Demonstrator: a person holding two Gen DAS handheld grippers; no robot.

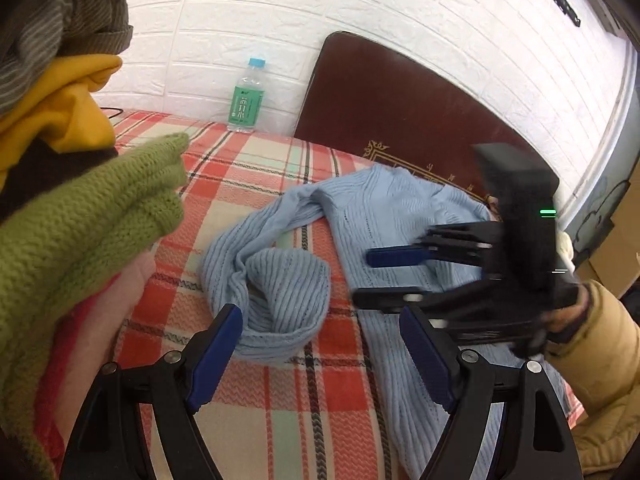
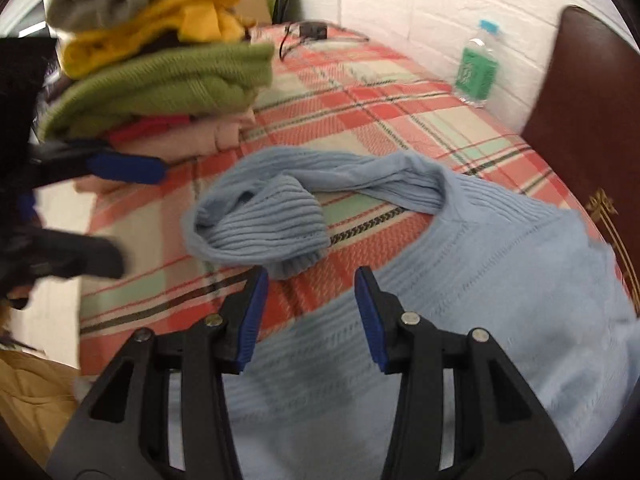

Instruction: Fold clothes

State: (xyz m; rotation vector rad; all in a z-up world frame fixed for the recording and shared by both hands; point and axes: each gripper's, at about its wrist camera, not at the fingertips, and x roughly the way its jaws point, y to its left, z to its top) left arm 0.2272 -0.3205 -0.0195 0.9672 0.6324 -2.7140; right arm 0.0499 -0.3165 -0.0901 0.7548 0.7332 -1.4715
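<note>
Pale blue ribbed knit sweater (image 2: 500, 264) lies rumpled on the red plaid bedspread (image 2: 360, 100), sleeve curled toward the stack of folded clothes (image 2: 168, 80). Left gripper (image 1: 320, 356) fingers wide apart, empty, above the sleeve. Right gripper (image 2: 310, 316) fingers apart, empty, over the sweater body.

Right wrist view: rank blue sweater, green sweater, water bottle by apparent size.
1. blue sweater, fills the most frame, though nearest the camera
2. green sweater in the stack
3. water bottle, smallest, farthest back
</note>
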